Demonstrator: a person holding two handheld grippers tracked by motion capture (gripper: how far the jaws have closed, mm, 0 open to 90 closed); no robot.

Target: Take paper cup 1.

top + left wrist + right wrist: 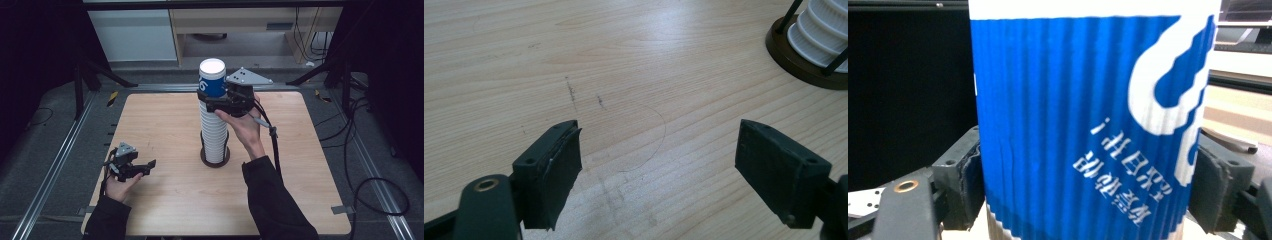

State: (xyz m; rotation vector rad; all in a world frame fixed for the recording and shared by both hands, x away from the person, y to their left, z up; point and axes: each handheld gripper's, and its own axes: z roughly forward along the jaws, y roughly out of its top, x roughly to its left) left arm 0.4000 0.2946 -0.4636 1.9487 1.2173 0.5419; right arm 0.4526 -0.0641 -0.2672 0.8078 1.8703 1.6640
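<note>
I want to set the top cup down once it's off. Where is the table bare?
Bare wood lies left of the cup stack, between its dark base and the left gripper, and also right of the stack toward the table edge. It is crowded at the stack's top, where the right gripper clamps the blue cup.

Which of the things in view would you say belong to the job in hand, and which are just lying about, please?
In the job:
- blue cup, upside down atop the stack, between the right gripper jaws
- white cup stack
- dark round holder under the stack

Idle:
- left gripper, open, low over bare table
- loose cables on the floor
</note>
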